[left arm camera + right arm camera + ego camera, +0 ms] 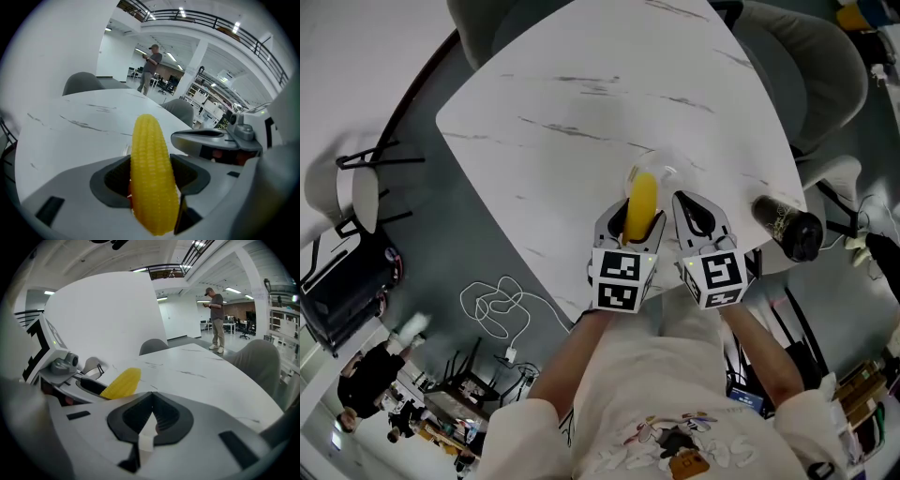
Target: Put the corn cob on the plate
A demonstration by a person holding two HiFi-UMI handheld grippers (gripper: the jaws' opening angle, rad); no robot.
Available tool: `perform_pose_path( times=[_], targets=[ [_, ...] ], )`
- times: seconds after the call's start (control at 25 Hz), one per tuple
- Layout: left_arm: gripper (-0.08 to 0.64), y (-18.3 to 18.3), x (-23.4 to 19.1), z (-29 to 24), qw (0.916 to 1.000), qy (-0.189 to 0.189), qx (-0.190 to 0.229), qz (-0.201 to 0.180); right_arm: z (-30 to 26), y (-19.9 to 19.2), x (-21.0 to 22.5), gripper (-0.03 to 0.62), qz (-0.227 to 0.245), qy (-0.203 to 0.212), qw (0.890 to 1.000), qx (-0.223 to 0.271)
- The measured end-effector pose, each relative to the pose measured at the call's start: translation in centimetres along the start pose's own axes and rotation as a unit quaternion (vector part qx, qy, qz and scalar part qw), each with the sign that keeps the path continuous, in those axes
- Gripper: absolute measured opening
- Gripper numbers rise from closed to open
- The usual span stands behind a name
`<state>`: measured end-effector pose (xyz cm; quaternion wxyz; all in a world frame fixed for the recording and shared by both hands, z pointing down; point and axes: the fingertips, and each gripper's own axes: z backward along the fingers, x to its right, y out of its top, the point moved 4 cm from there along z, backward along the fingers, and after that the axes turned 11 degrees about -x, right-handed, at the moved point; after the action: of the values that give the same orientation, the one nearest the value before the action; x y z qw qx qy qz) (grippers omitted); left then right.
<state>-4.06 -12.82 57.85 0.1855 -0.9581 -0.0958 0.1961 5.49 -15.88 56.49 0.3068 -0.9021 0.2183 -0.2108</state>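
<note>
Big open office with a white marble-look table point(581, 112) and grey chairs point(825, 66) round it; a person point(216, 319) stands way off in the background. The left gripper point(636, 214) has its jaws clamped on the corn cob point(152, 178), gripping it at the lower half, so the tip pokes out forward above the tabletop near the table's near edge. The right gripper point(698, 211) sits just beside it, jaws pressed together with nothing in them. There's a faint clear round thing point(664, 173) right by the corn's tip, can't tell what it is. A dark cylinder point(787, 225) sits at the table's right edge.
</note>
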Motion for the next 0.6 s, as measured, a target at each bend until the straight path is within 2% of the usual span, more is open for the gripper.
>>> perform_pose_path(
  times=[0.6],
  targets=[
    [0.253, 0.5, -0.1, -3.2, 0.9986, 0.005, -0.049, 0.016, -1.8, -0.9, 1.4, 0.005, -0.011, -0.002, 1.000, -0.018]
  ],
)
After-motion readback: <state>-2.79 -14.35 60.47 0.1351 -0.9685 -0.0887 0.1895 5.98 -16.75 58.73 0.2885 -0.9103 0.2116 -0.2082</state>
